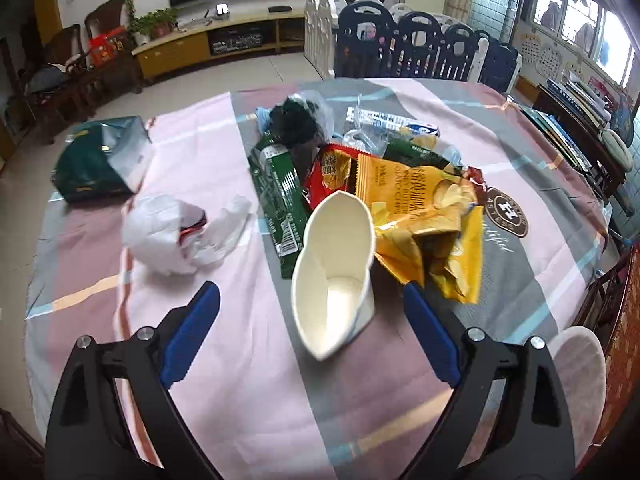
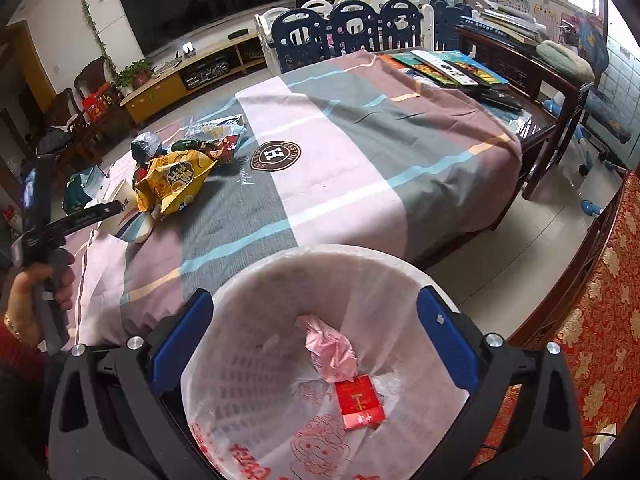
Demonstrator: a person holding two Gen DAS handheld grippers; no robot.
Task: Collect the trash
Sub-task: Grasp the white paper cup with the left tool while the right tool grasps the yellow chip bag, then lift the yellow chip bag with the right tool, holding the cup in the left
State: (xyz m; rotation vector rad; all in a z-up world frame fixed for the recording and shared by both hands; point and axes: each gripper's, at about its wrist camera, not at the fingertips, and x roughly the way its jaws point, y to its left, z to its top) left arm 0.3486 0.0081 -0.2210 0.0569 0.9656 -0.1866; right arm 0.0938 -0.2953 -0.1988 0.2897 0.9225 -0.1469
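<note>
A crushed white paper cup (image 1: 334,276) lies on the striped tablecloth (image 1: 240,380), between and just ahead of my left gripper's (image 1: 312,304) open blue fingers. Behind it lie a yellow chip bag (image 1: 424,216), a red wrapper (image 1: 330,168), a green wrapper (image 1: 276,196) and a black bag (image 1: 296,120). My right gripper (image 2: 316,312) is open and empty, hovering over a bin with a white liner (image 2: 280,280) beside the table. The bin holds a pink wrapper (image 2: 330,348) and a red packet (image 2: 358,402). The left gripper (image 2: 92,212) also shows there.
A white plastic bag (image 1: 172,232) and a dark green bag (image 1: 100,160) lie at the table's left. A toothpaste box (image 1: 392,122) lies at the back. Books and remotes (image 2: 452,66) sit on the far right table edge. A wooden chair (image 2: 560,92) stands beside it.
</note>
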